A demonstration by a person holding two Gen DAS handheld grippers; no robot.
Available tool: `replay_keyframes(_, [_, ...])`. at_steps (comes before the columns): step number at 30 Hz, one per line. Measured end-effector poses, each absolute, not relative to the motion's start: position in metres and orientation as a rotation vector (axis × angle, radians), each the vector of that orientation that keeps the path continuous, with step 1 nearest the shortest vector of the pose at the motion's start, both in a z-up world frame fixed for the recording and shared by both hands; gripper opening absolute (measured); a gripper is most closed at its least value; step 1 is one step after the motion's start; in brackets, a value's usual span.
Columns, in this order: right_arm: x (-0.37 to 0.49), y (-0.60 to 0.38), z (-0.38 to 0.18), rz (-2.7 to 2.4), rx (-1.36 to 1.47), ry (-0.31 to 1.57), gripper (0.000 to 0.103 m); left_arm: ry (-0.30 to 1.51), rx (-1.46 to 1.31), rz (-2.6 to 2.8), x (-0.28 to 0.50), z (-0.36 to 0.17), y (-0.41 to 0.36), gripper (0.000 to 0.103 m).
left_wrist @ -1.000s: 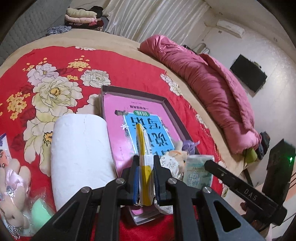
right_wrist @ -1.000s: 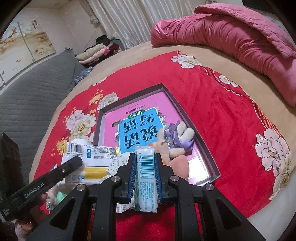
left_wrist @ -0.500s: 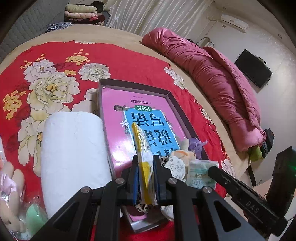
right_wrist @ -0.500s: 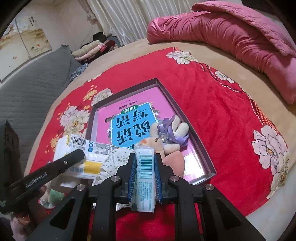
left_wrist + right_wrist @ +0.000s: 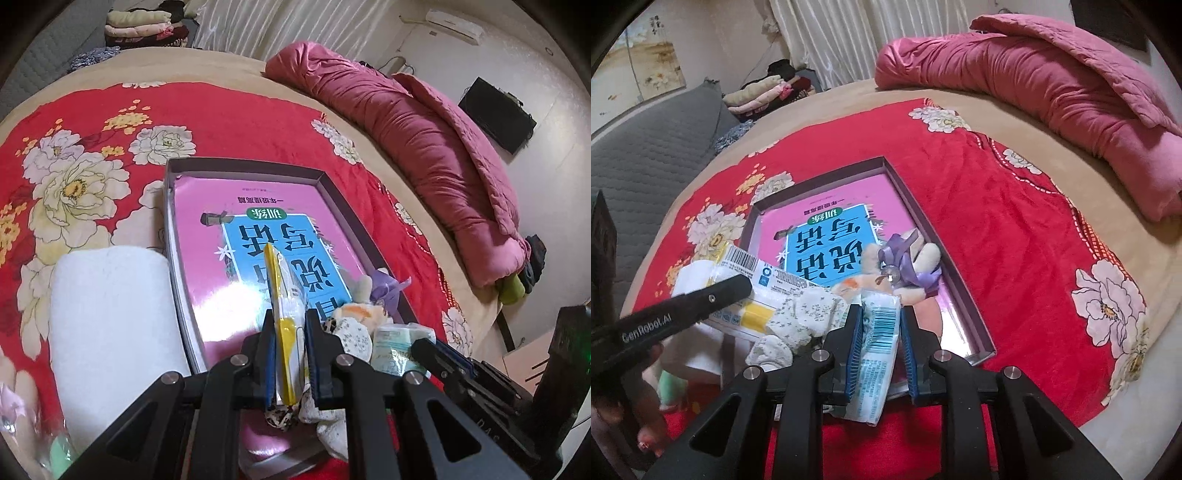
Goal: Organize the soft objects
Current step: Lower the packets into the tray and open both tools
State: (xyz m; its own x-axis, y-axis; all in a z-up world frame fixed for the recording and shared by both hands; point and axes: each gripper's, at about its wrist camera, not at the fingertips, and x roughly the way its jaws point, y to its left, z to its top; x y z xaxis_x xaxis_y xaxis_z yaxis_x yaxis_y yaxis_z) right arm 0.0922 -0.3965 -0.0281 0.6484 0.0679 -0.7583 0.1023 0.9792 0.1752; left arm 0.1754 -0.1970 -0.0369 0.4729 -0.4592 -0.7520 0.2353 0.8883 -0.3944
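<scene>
The left gripper (image 5: 290,356) has its fingers nearly closed on a yellow and white tissue pack (image 5: 284,295), held by its near end, so the pack sticks out forward over the shallow box (image 5: 334,192) on the bed. The right gripper (image 5: 876,345) holds a smaller tissue packet (image 5: 879,332) with a barcode. Its fingers have just been opening a little, and the packet is between them; the blue pads seem to touch it only lightly.

Just ahead of the right fingers, in the near corner of the box, lie a plush toy with purple ribbon (image 5: 916,264) and a patterned sock (image 5: 798,314). To the left of the left fingers, outside the box, is a white paper roll (image 5: 110,314).

Both packs look light and soft, and their plastic wrap is probably slippery. I think the long pack will bend when it is held only at one end; a hold nearer its middle would be more steady. The small packet can slide out easily if the grip is loose.
</scene>
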Motion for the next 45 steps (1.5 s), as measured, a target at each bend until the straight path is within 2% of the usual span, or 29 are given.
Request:
replay_keyframes(9, [0.093,-0.396,-0.033,-0.064,0.166,0.868,0.034,1.027,-0.166,-0.374,0.186,-0.045,-0.2,0.019])
replay_keyframes(13, [0.094,-0.395,-0.032,-0.089,0.134,0.867,0.047,1.029,-0.127,-0.359,0.186,-0.045,-0.206,0.022])
replay_keyframes(28, [0.07,-0.405,-0.011,-0.116,0.113,0.858,0.048,1.079,0.001,-0.365,0.197,-0.055,-0.233,0.04])
replay_keyframes(38, [0.061,-0.398,-0.022,-0.141,0.074,0.932,0.049,1.041,0.016,-0.339,0.194,-0.042,-0.226,0.041])
replay_keyframes(41, [0.065,-0.403,-0.032,-0.135,0.099,0.957,0.049,1.036,-0.017,-0.362,0.194,-0.036,-0.222,0.046])
replay_keyframes(43, [0.067,-0.405,-0.034,-0.135,0.115,0.951,0.055,1.029,-0.021,-0.368,0.194,-0.032,-0.221,0.05])
replay_keyframes(45, [0.071,-0.406,-0.036,-0.136,0.116,0.948,0.056,1.037,-0.014,-0.374,0.194,-0.031,-0.222,0.05])
